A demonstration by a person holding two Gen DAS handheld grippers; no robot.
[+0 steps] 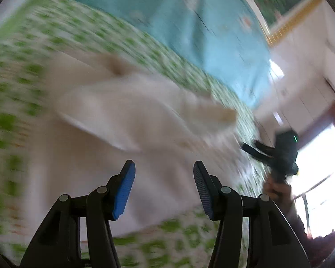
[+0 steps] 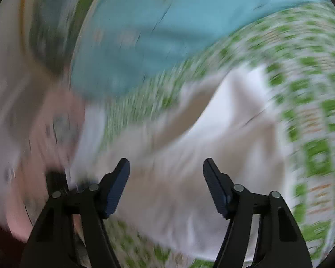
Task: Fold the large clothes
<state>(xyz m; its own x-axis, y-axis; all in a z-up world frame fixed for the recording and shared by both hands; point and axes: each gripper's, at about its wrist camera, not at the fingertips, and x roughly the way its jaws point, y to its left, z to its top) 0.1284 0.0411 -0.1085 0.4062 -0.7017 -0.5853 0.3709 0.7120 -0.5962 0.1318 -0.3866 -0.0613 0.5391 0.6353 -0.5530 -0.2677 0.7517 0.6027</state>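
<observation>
Lying spread on the bed (image 1: 55, 35): one cream-white garment (image 1: 127, 120), its cloth rumpled in soft folds and covering the near middle of the green-and-white patterned sheet, reaching close to the bed's near edge. Both views are blurring heavily, so the garment's exact shape cannot be told.

Sitting beyond the garment, toward the bed's far side: one light blue quilt (image 1: 201, 29), overlapping the patterned sheet.

Hovering over the garment's near part: left tool (image 1: 164, 169), its blue-padded jaws standing well apart and gripping nothing, the cloth showing in the gap beneath them.

Hovering likewise: right tool (image 2: 166, 167), jaws wide apart and empty, the white garment (image 2: 223, 122) lying below and ahead of them. In the left wrist view this right tool (image 1: 249, 146) is appearing past the bed's right edge, a hand (image 1: 277, 187) holding its grip.

Hanging on the pale wall behind the bed: one picture (image 1: 279, 0) with a yellow frame.

Showing bright at the right: one window (image 1: 321, 169).
</observation>
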